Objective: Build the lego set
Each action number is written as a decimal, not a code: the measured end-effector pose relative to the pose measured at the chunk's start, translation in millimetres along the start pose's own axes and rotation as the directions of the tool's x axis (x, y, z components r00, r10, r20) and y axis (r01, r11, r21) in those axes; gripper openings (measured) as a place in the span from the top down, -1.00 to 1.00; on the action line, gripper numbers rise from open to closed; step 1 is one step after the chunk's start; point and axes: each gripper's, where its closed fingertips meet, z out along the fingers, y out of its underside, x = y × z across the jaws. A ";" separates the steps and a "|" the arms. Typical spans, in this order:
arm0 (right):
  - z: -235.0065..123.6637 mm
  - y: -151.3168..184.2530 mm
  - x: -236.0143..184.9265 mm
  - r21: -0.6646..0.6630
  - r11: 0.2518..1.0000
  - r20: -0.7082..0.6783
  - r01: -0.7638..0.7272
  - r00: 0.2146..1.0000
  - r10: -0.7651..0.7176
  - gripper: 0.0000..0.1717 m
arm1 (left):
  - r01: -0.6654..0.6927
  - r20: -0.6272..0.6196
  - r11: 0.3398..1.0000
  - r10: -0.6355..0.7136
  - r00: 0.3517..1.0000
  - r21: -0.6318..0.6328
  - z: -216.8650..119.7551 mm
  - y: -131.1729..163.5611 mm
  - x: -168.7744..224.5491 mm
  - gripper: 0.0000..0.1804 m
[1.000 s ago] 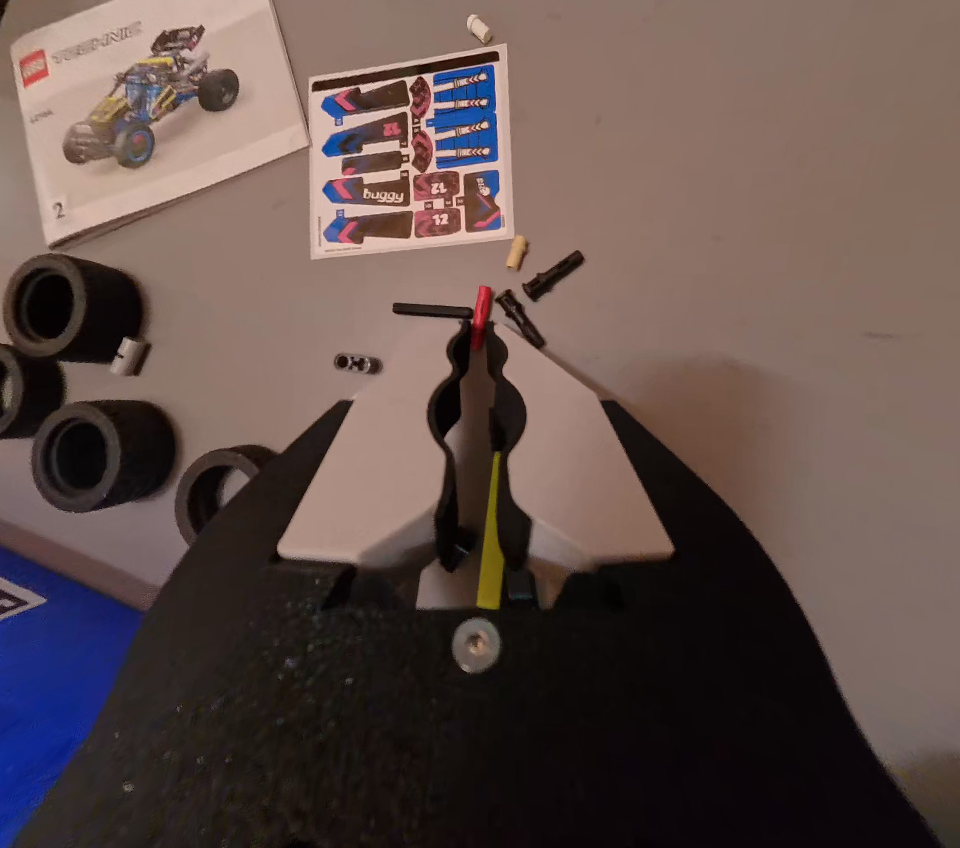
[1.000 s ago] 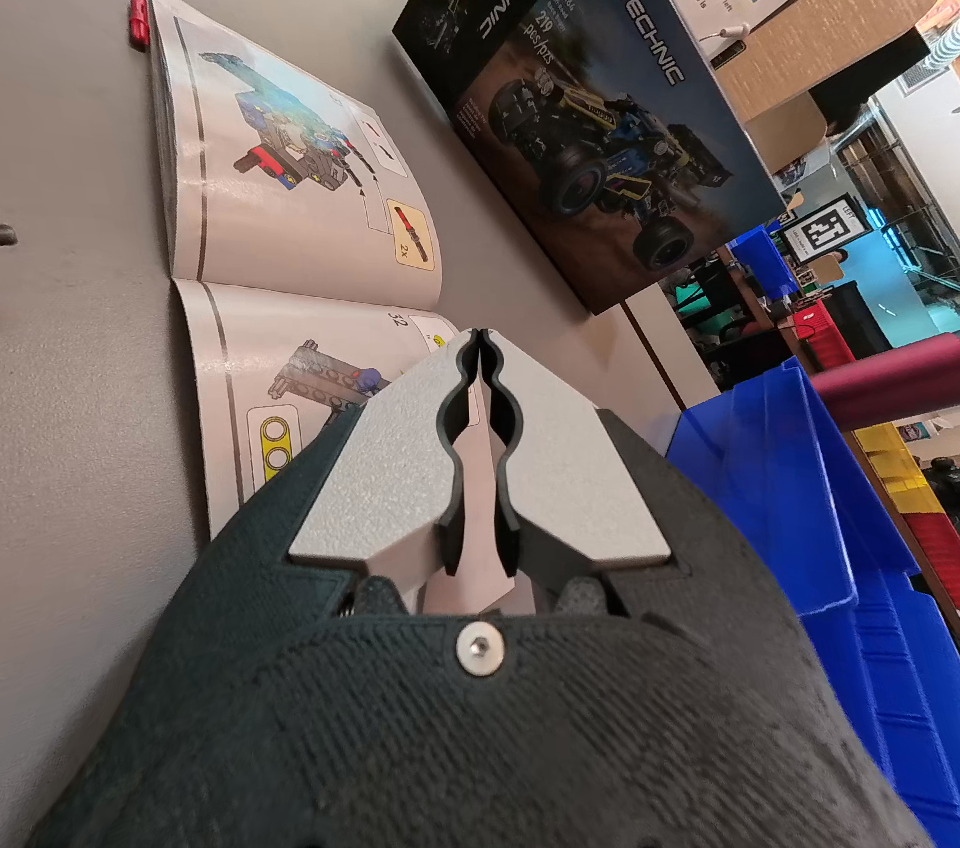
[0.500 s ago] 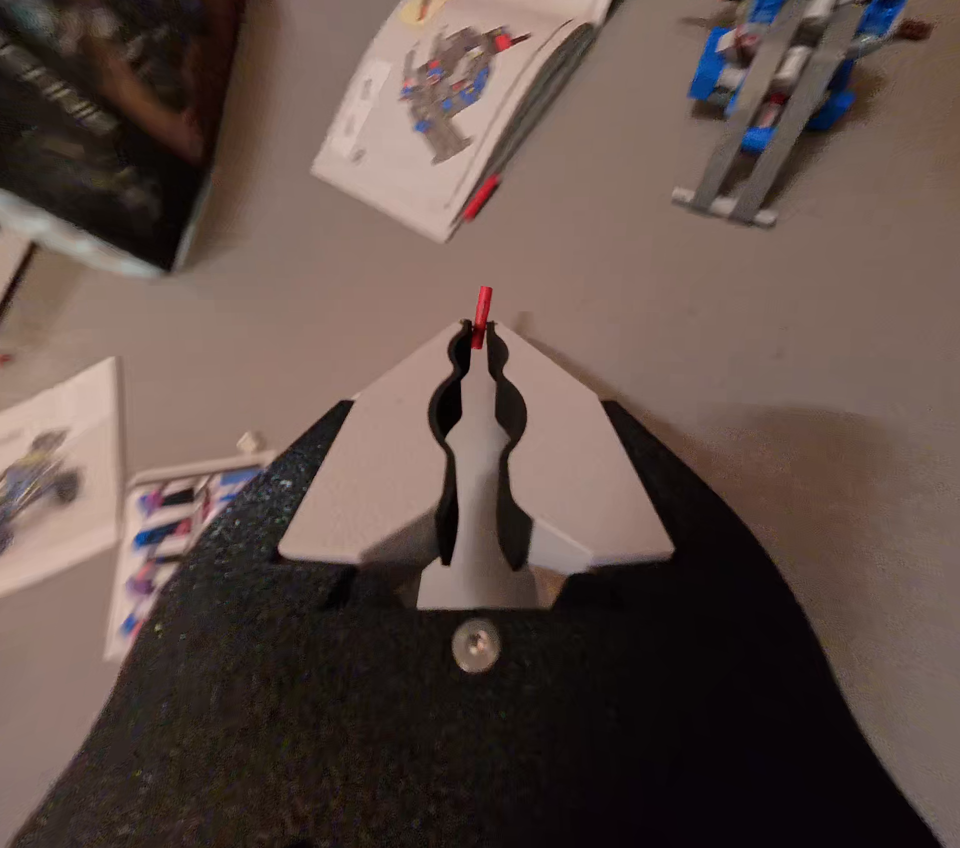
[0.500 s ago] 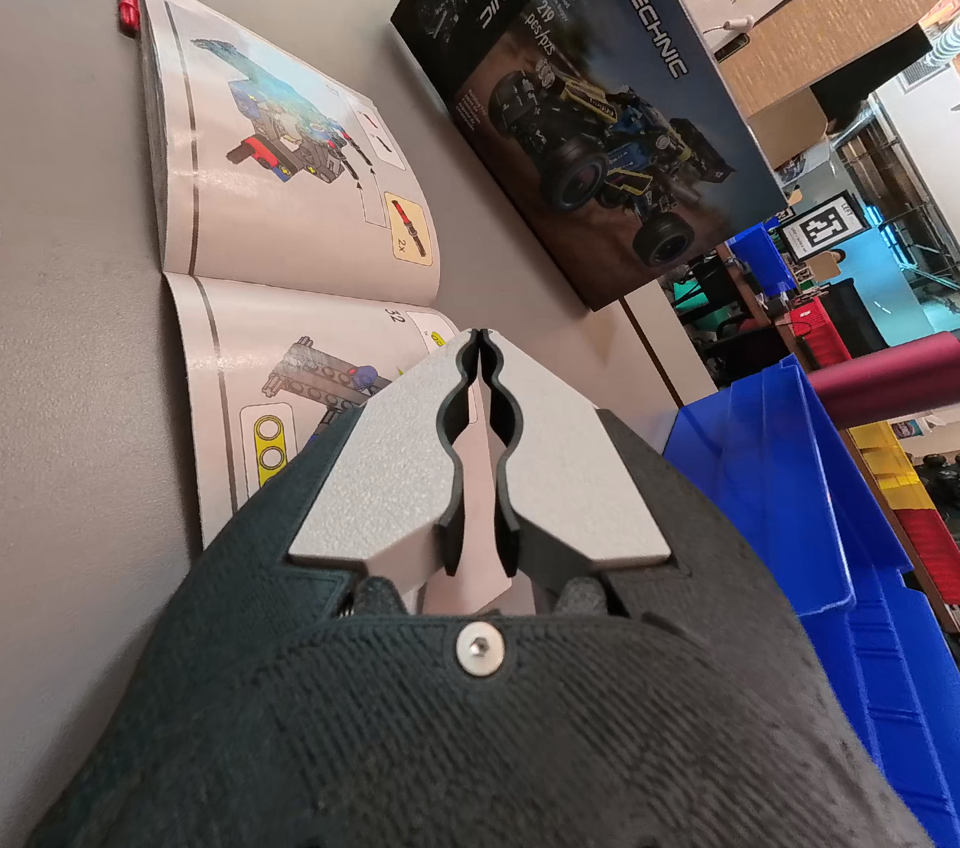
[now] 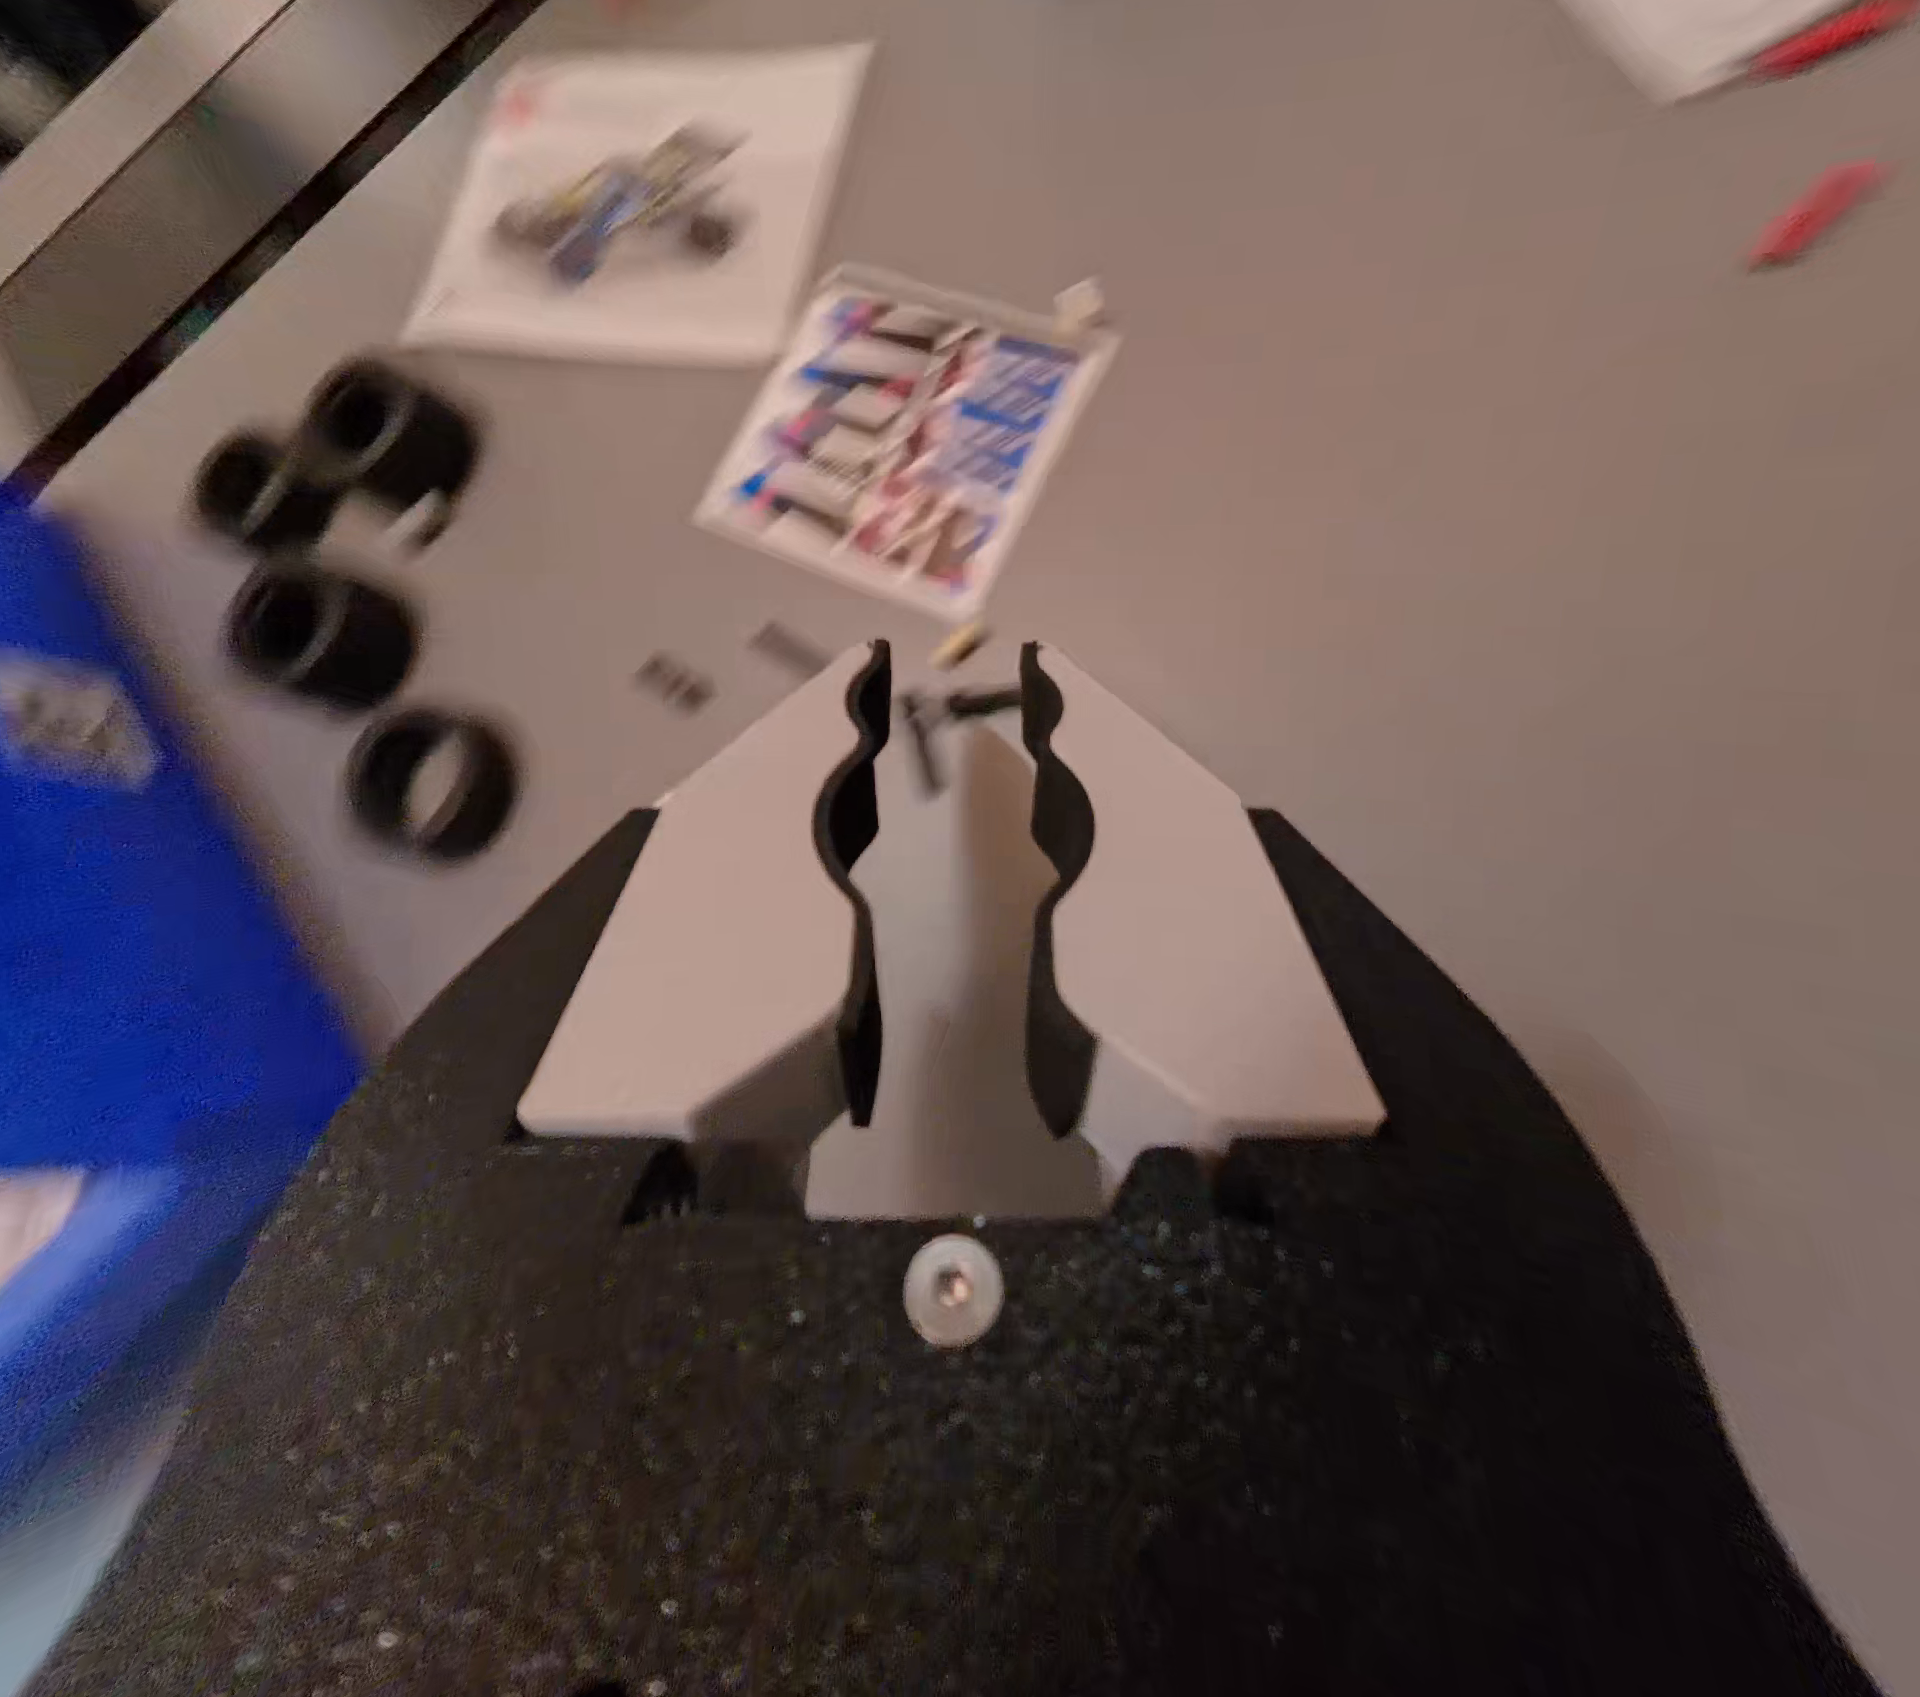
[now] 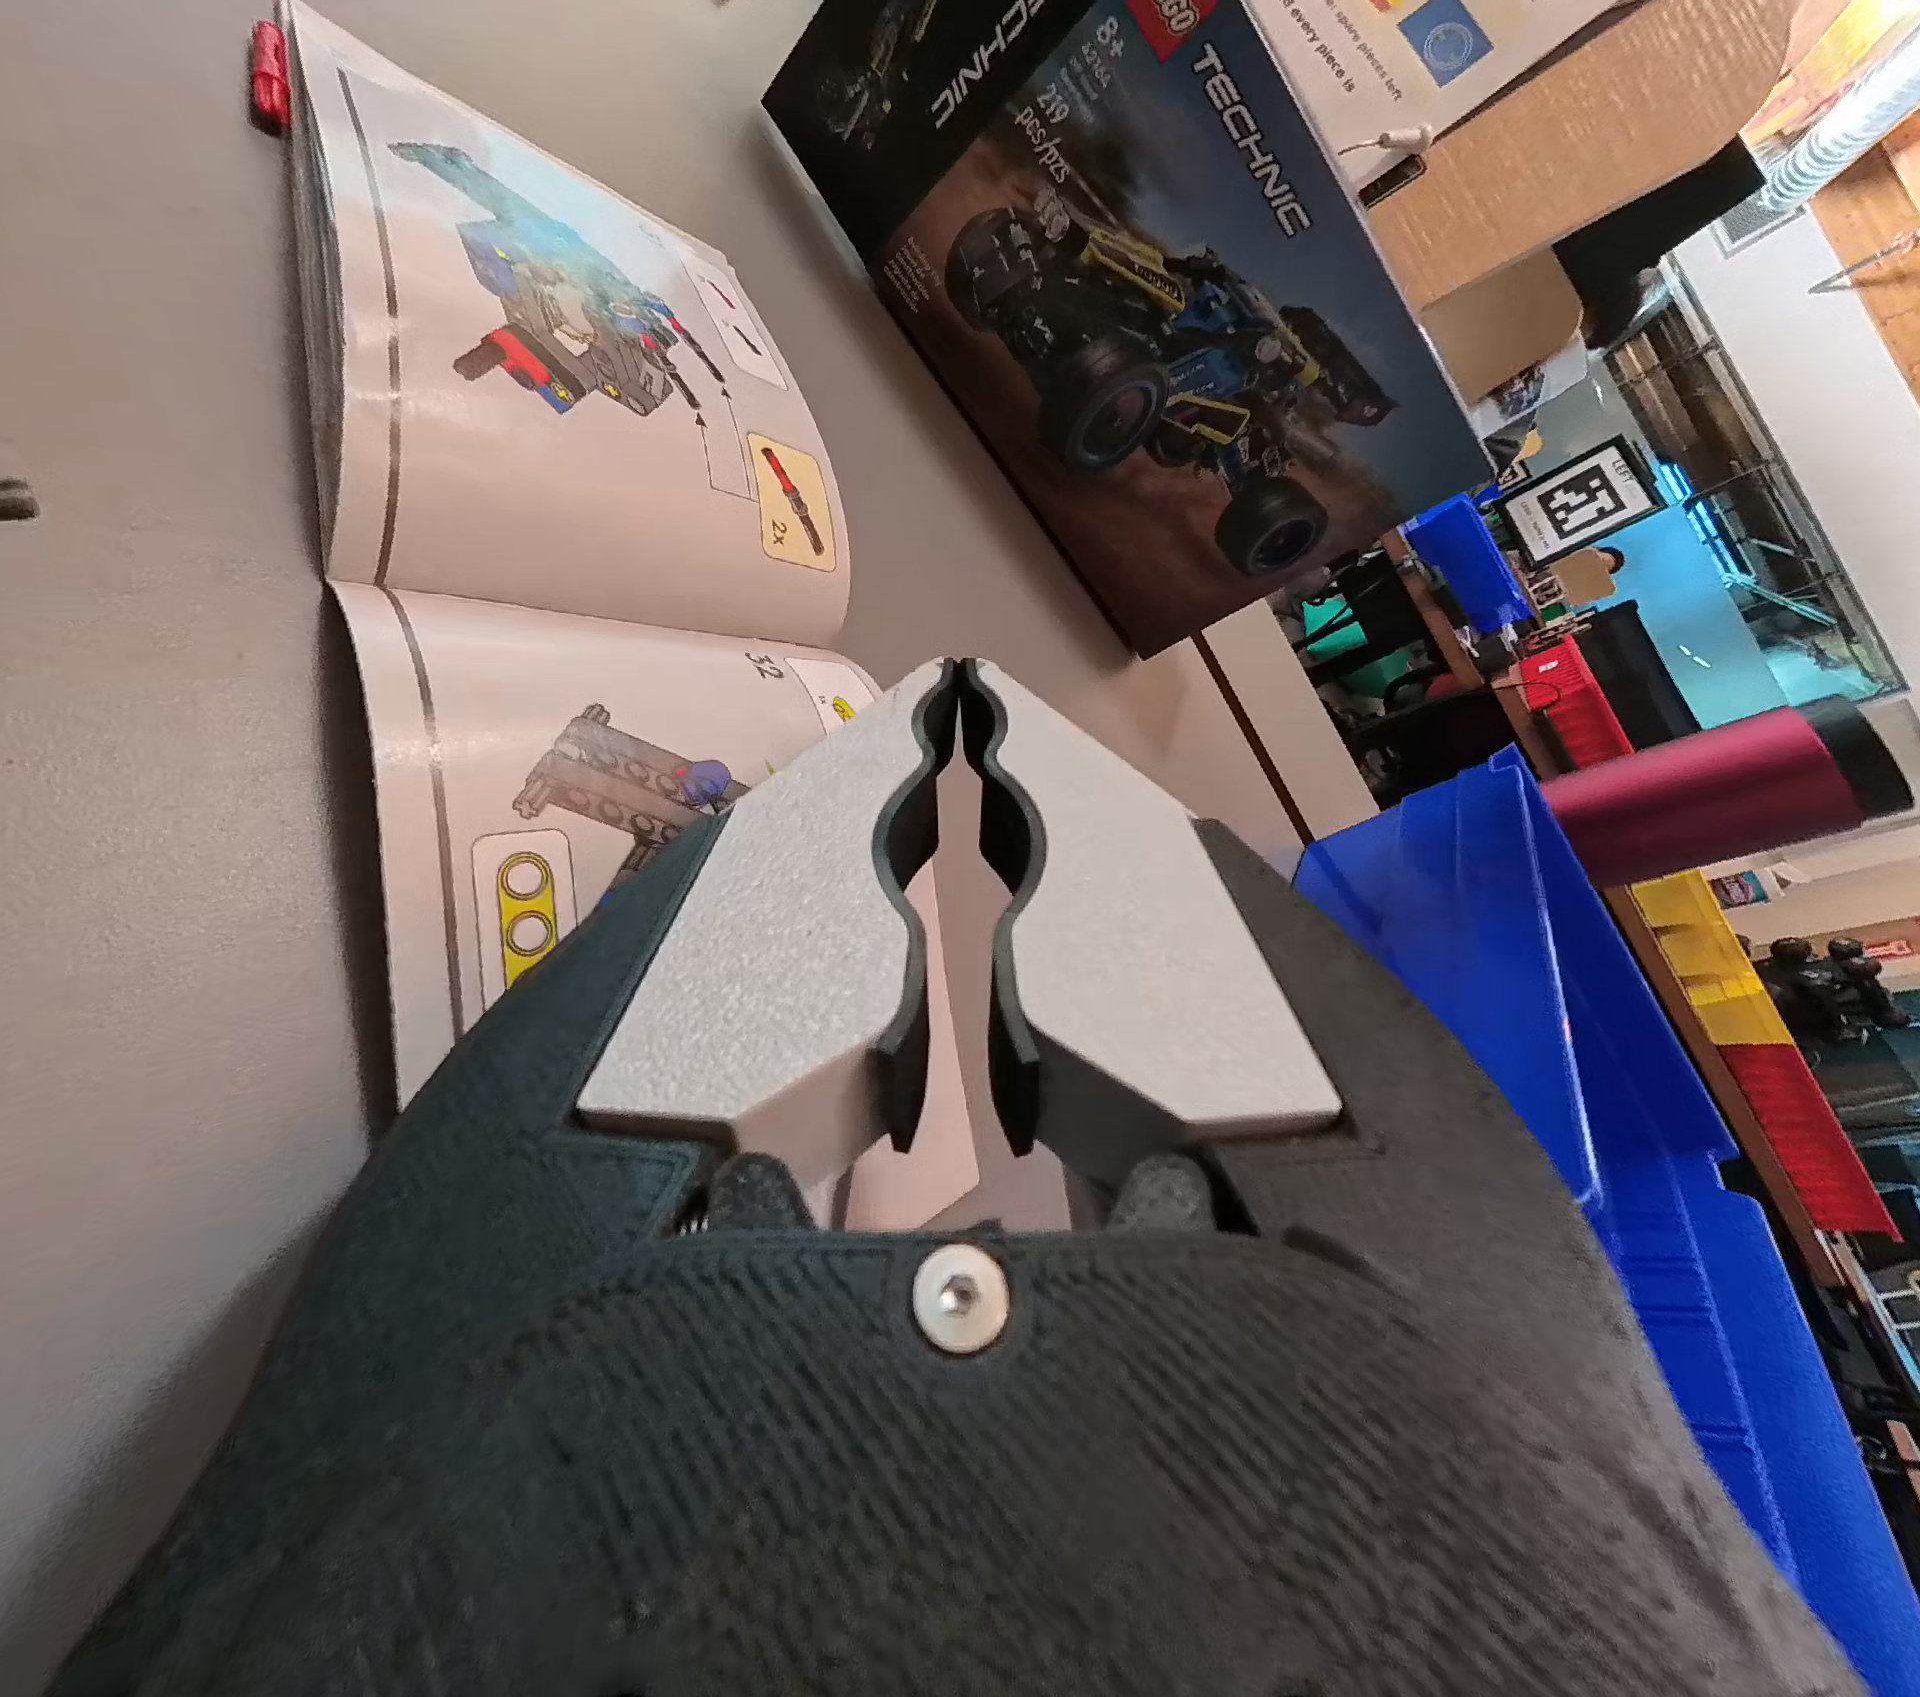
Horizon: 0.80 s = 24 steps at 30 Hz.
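Left tongs (image 5: pixel 956 660) are now standing apart and bare; half a second back we were seeing them pinching a small red pin, and we cannot tell where it went. They are pointing down over loose black pins (image 5: pixel 971 702) near the sticker sheet (image 5: pixel 904 442). Right tongs (image 6: pixel 958 665) are lying closed on nothing, low beside the open booklet (image 6: pixel 582 359).

Left wrist view dim and warm-toned, heavily motion-blurred; sticker sheet (image 5: pixel 912 452), black tyres (image 5: pixel 343 546) and blue bin (image 5: pixel 135 868) all smeared; only the near fingers (image 5: pixel 727 920) sharp; soft shadow on the grey table (image 5: pixel 1455 504) beside them. Right wrist view brighter and crisp; glare on the glossy open booklet (image 6: pixel 540 421); bright daylight at the far right edge; straight lines bowed by the wide lens.
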 end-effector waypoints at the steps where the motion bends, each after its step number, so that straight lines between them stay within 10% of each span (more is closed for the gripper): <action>1: 0.3 -0.9 -0.7 0.002 1.000 0.002 0.006 1.000 -0.006 1.00 | 0.058 0.056 0.998 -0.057 0.997 -0.026 -4.6 12.4 -16.1 0.76; 6: 2.9 1.3 -5.5 -0.009 1.000 0.019 0.015 1.000 -0.015 1.00 | 0.205 0.074 0.974 -0.198 0.977 -0.095 -3.9 40.4 -24.7 0.74; 24: 2.2 4.4 -1.2 -0.007 1.000 0.002 -0.010 1.000 0.010 1.00 | 0.021 -0.056 0.996 -0.026 0.998 -0.086 28.4 8.0 35.0 0.96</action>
